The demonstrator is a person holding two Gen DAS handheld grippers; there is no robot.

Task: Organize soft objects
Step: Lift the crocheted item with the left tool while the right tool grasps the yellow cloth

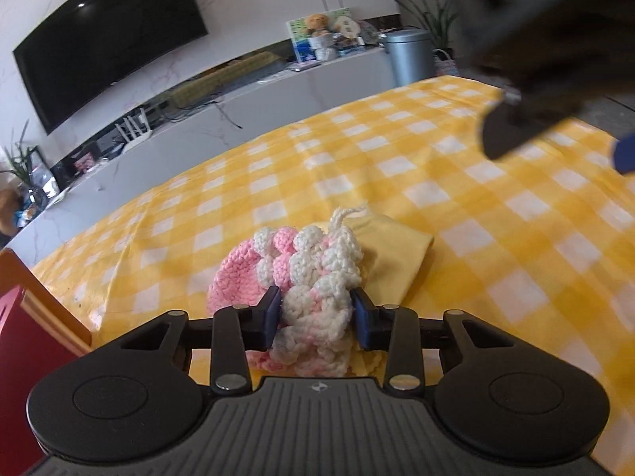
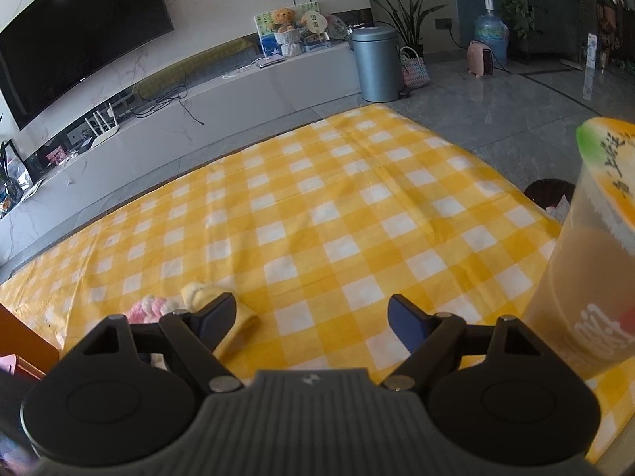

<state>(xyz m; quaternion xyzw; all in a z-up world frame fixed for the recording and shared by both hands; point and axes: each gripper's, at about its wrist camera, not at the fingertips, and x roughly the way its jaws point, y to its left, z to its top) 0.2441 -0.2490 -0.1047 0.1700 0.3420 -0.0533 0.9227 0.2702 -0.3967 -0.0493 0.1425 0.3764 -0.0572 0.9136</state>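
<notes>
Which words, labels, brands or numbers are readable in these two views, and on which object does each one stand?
Nothing can be quoted with confidence.
Drink cup, lid: dark handwritten-style characters, cut by the frame edge and too blurred to read.
Drink cup, side: large white print, cropped and blurred, unreadable.
Picture board on the TV cabinet: a round sign with small characters, too small to read.
Gripper body: only a small emblem, no text.

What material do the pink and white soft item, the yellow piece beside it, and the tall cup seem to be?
Pink and white crocheted item: thick yarn, matte, probably cotton or acrylic; looped stitches and a cord show. Yellow cloth: smooth woven or knit fabric, matte, softly folded. Cup: translucent plastic, apparently, with a printed film lid.
</notes>
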